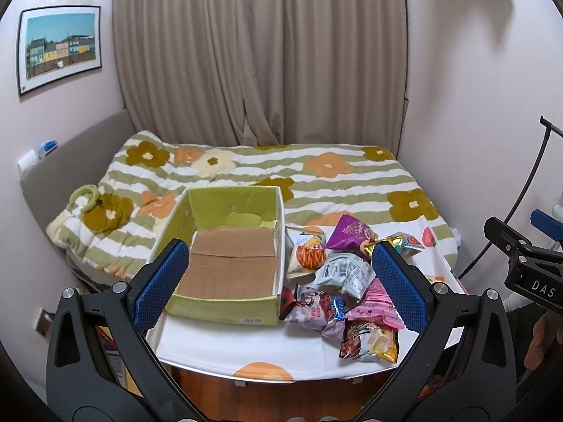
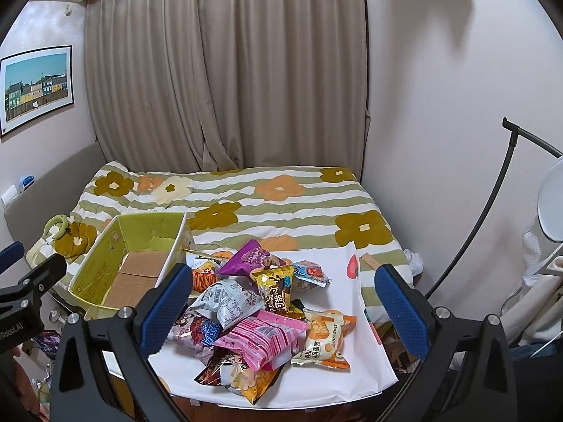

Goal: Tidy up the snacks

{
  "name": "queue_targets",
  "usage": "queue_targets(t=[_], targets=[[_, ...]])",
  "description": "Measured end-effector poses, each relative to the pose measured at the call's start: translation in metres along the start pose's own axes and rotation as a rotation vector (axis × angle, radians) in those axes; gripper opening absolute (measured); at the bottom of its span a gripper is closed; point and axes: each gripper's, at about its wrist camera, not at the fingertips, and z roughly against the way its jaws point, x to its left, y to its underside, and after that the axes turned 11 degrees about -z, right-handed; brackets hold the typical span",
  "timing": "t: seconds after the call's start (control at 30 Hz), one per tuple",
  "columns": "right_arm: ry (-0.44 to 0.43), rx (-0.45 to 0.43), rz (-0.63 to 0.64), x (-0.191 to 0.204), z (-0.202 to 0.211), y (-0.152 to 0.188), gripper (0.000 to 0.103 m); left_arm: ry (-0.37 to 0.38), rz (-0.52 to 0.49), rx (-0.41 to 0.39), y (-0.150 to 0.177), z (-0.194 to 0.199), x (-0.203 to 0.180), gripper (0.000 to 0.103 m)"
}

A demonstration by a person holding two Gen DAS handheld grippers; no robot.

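An empty green cardboard box (image 1: pixel 225 302) sits on the left of a small white-covered table (image 1: pixel 246 348); it also shows in the right wrist view (image 2: pixel 95 274). Right of it lies a pile of snack packets: a purple bag (image 1: pixel 350 232), a grey packet (image 1: pixel 343 274), a pink packet (image 2: pixel 260 337), a gold bag (image 2: pixel 276 290), an orange-white packet (image 2: pixel 325 334). My left gripper (image 1: pixel 278 285) is open and empty, above the box's right wall. My right gripper (image 2: pixel 281 304) is open and empty, above the snack pile.
A bed with a flowered green-striped quilt (image 1: pixel 281 176) lies behind the table, with beige curtains (image 1: pixel 260 52) beyond. A lamp arm (image 2: pixel 492 204) and white clutter stand at the right. The table's front edge (image 1: pixel 281 376) is near me.
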Motion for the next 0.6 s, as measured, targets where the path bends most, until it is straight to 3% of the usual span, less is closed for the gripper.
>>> queue_targets(t=[0.6], targets=[[-0.002, 0.001, -0.003, -0.0014, -0.0013, 0.0000, 0.103, 0.004, -0.001, 0.005, -0.0013, -0.0026, -0.0032, 0.103]])
